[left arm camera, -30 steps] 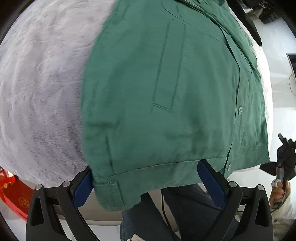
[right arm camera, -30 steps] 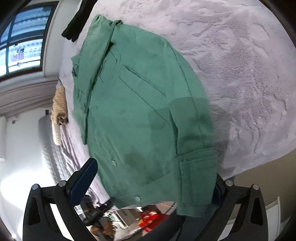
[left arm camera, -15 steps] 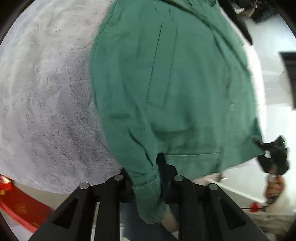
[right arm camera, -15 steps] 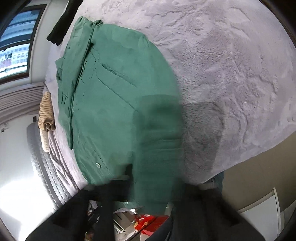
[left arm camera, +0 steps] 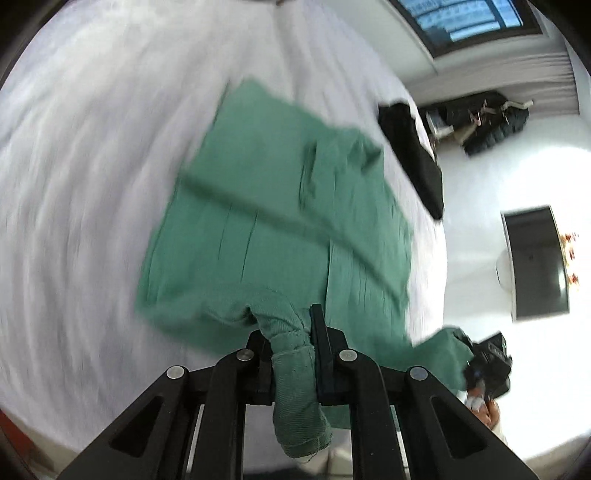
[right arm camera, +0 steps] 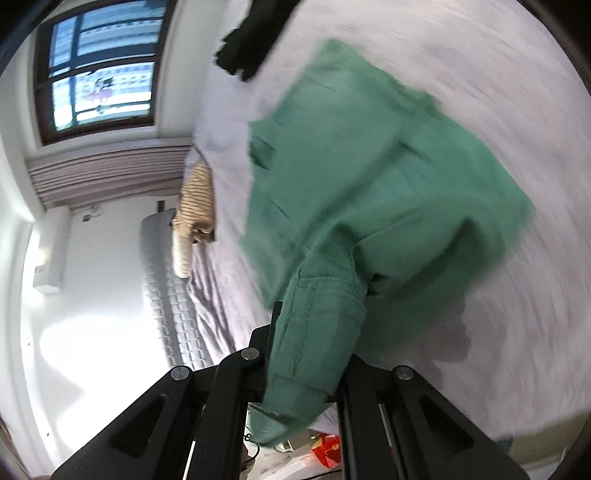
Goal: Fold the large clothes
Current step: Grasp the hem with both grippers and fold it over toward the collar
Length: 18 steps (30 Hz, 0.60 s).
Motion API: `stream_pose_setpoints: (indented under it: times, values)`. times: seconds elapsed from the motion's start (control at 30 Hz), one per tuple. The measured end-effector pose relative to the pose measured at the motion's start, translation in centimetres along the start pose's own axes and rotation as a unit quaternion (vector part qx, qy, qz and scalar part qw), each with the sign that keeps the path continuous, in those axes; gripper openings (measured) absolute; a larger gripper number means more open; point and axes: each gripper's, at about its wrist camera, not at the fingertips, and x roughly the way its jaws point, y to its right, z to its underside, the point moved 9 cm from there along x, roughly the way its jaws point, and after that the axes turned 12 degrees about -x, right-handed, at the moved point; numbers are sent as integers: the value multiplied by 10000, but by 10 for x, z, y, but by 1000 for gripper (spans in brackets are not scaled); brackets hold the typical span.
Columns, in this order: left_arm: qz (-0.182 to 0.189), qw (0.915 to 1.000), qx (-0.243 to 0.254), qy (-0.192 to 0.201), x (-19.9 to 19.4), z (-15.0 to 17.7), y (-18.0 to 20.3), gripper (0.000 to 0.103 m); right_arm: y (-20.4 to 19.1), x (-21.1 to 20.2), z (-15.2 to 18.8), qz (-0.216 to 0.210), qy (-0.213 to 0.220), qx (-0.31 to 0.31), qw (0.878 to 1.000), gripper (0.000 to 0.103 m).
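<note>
Through the left wrist I see my left tongs (left arm camera: 291, 339) clamped on the green shirt (left arm camera: 280, 206), its hem bunched, above the bed (left arm camera: 92, 166). Through the right wrist, my right tongs (right arm camera: 310, 332) pinch its cuffed sleeve (right arm camera: 317, 325).

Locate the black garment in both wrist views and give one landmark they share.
Left wrist: the black garment lies at upper right, on the bed's right edge, beyond the green shirt.
Right wrist: the black garment sits at top centre, partly cut off, left of the green shirt.
Shared landmark: the window, top right in the left view, upper left in the right.
</note>
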Motion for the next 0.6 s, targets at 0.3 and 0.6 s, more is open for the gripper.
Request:
stream_pose_setpoints:
  times: [0.3,0.6]
  values:
    - [-594,9957,-98,706,51,-126,14,15,15,71,-122,404,32,185,9990,8]
    - [-1842,9785,842,389,94,-152,5,87,37,89,-148,1241,-22,125,9922,83]
